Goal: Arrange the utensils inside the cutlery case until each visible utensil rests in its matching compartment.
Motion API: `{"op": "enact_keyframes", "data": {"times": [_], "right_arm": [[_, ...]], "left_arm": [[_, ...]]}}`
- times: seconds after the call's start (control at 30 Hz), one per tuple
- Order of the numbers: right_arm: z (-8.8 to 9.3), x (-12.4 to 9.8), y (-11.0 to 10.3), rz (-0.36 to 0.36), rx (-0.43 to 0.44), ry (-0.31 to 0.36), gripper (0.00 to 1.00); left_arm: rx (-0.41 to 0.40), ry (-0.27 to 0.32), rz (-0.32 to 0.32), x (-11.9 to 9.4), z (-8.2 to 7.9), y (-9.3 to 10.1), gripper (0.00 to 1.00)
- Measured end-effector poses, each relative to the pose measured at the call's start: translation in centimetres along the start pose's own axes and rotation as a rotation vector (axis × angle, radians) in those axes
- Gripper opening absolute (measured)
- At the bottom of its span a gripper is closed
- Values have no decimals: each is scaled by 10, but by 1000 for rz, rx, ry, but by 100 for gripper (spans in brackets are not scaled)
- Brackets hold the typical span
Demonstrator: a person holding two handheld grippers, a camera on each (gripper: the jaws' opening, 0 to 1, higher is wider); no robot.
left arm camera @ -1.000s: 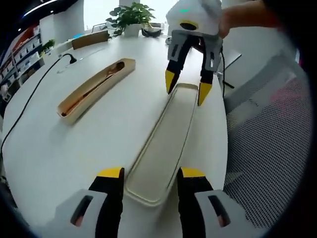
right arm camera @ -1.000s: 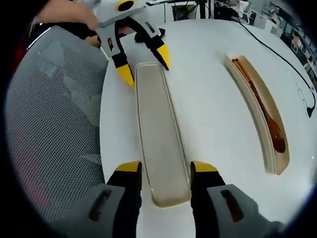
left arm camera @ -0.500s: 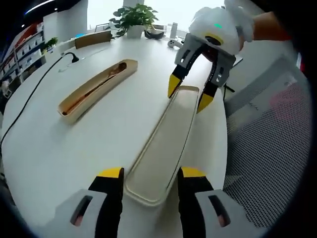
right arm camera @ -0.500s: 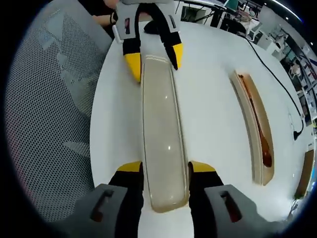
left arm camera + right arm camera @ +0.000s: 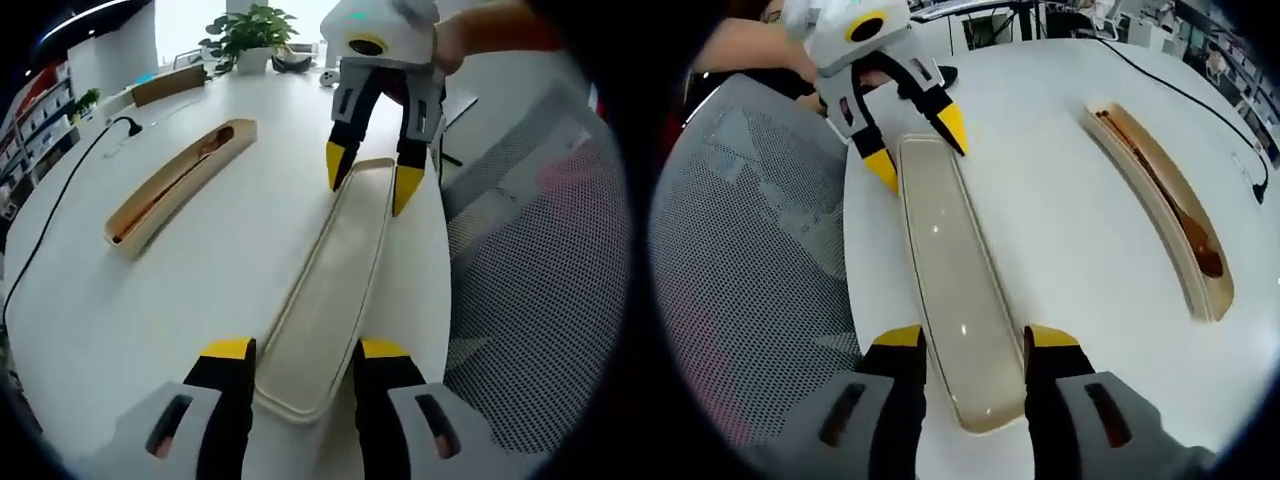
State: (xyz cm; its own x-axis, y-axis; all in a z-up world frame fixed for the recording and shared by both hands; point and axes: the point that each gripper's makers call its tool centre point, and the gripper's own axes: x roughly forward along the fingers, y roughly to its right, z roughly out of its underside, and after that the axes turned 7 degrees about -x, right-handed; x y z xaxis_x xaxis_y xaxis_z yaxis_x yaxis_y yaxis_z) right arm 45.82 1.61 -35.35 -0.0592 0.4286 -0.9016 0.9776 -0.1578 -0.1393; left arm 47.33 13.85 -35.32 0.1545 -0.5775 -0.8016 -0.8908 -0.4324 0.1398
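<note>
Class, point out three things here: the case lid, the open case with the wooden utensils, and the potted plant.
case lid point(image 5: 950, 290), right gripper view, middle of its top.
open case point(image 5: 165, 187), left gripper view, its near wall.
potted plant point(image 5: 243, 30), left gripper view, its leaves.

Table point(image 5: 200, 270): white, rounded | lid point(image 5: 330, 300) laid along the edge by the chair | case point(image 5: 170, 180) set mid-table | cable point(image 5: 50, 230) trailed across | plant point(image 5: 245, 35) at far edge
</note>
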Motion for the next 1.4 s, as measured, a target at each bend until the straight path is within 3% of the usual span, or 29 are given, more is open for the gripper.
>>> {"op": "enact_keyframes", "data": {"times": [0.07, 0.13, 0.2, 0.27, 0.37, 0.43, 0.53, 0.57, 0.6, 0.7, 0.8, 0.97, 1.07, 1.27, 1.4], "right_arm": [[2, 2, -6, -3, -2, -9, 37], [3, 3, -6, 45, -47, -19, 36], [7, 3, -5, 92, -163, -70, 34], [9, 4, -5, 121, -212, -98, 32], [6, 5, -9, 113, -156, -64, 31], [3, 4, -12, 89, -72, -24, 30], [-1, 0, -10, 73, 5, 20, 16], [2, 1, -17, 15, 20, 3, 11], [4, 2, -14, 57, 93, -6, 10], [11, 5, -11, 95, -58, -40, 8], [9, 6, -17, 80, -61, -27, 7], [14, 2, -19, 99, -143, -57, 5], [19, -3, -13, 115, -173, -85, 6], [34, -15, -4, 135, -105, -86, 13], [39, -21, 0, 156, -13, -33, 9]], "left_arm": [[2, -2, 16, 0, 0, 2, 40], [-8, -6, 25, 0, 1, 2, 40], [-91, -4, 66, -1, 0, 8, 40], [-123, -4, 69, -2, 0, 5, 40], [-67, 2, 30, -2, 1, 1, 40], [-39, -7, 8, -2, 3, 0, 38], [18, -40, -10, -2, 8, 0, 21], [16, -39, -8, -2, 7, 1, 21], [19, -36, -8, -1, 6, 1, 23], [37, -40, -37, -1, 7, -2, 22], [48, -43, -58, -2, 7, -5, 18], [39, -50, -43, -3, 9, -1, 16], [85, -55, -45, -4, 11, 1, 14], [75, -55, -48, -5, 12, 0, 13], [72, -56, -49, -6, 13, -1, 13]]}}
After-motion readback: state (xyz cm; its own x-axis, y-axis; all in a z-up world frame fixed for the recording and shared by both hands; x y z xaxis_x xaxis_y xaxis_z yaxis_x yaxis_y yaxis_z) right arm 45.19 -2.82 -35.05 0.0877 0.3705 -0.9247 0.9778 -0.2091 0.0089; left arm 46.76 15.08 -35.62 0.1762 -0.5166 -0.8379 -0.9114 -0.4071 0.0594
